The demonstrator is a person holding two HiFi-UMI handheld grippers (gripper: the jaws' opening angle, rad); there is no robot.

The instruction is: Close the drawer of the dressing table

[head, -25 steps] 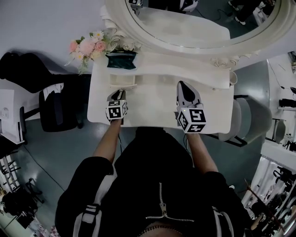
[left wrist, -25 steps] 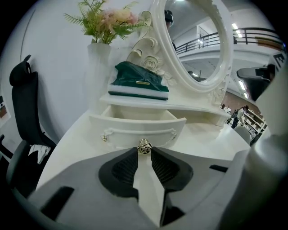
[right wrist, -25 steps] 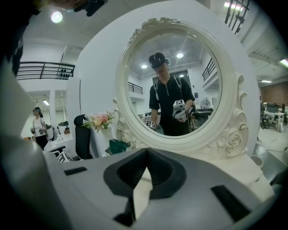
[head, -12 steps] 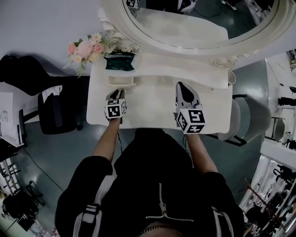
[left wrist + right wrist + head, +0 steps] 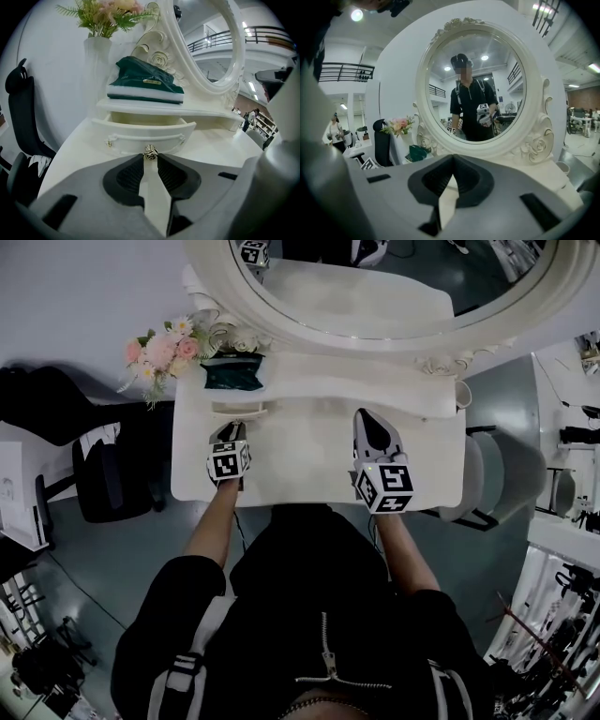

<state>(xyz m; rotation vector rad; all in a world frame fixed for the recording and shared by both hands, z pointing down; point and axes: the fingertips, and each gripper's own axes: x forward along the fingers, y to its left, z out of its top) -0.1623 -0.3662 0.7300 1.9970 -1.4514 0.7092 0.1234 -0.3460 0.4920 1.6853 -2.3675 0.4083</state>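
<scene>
The white dressing table [image 5: 300, 454] has a small drawer [image 5: 242, 409] at its left, under the shelf. The drawer [image 5: 143, 133] stands pulled out a little. Its metal knob [image 5: 150, 152] sits right at the tips of my left gripper [image 5: 150, 158], and the jaws are closed in on it. From above, the left gripper [image 5: 232, 430] lies just in front of the drawer. My right gripper [image 5: 366, 416] hovers over the middle right of the tabletop. Its tips [image 5: 451, 174] meet with nothing between them, and it points at the oval mirror [image 5: 483, 89].
A green pouch [image 5: 145, 84] lies on the shelf above the drawer. A vase of flowers [image 5: 164, 348] stands at the back left corner. A black chair [image 5: 112, 479] is left of the table and a pale stool [image 5: 497, 474] is right of it.
Only the head camera has shifted a little. Both grippers keep their places and the drawer stands as far out as before.
</scene>
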